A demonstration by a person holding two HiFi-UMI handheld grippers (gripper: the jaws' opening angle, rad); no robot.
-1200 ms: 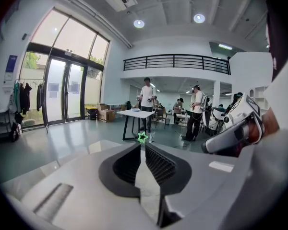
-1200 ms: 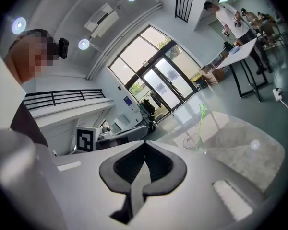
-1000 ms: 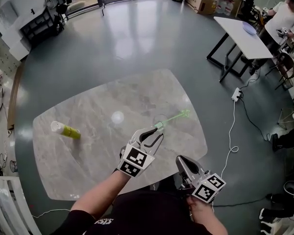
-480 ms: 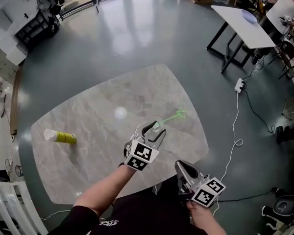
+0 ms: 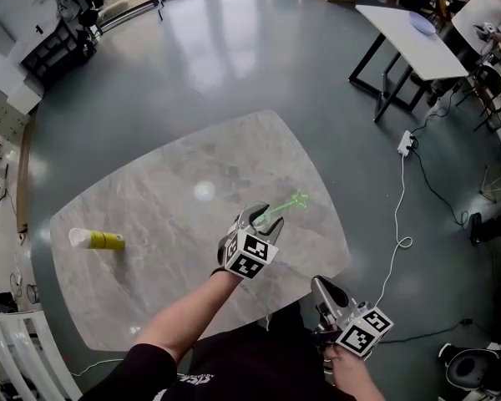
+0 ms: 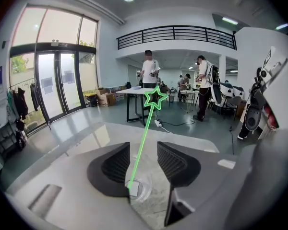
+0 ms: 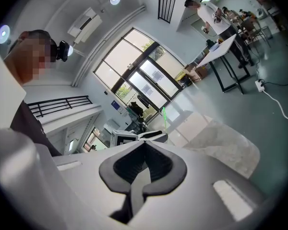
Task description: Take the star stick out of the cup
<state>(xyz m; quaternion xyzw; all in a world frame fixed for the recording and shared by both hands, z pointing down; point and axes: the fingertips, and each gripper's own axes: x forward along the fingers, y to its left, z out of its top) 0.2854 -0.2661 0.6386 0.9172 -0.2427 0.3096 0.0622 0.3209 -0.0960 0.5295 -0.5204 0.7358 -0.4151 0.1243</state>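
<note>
So your left gripper (image 6: pixel 144 150) has its jaws spread apart, and the star stick (image 6: pixel 140 144) runs right up through the gap, hugging the left-hand jaw a lot closer than the other one. Can't honestly tell if it's touching that jaw, but nothing is squeezing it, there's plain daylight on the other side. The stick's bottom end sits in a clear cup (image 6: pixel 141 191) with a little white tag, which stands on the marble table (image 5: pixel 150 224) just under the jaws, so the stick isn't out yet. It leans away from you, with the green star outline at the far tip. In the head view the gripper covers the cup and you only get the green stick poking out past the jaws toward the table's far right edge. Your right gripper (image 7: pixel 144 145) is pressed together, tips meeting with nothing between them, and you're holding it low and close to your body, off the table's near edge and well apart from the left one. Way over on the table's left side, a yellow-and-white tube (image 5: pixel 98 239) lies on its side, well apart from everything else.
</note>
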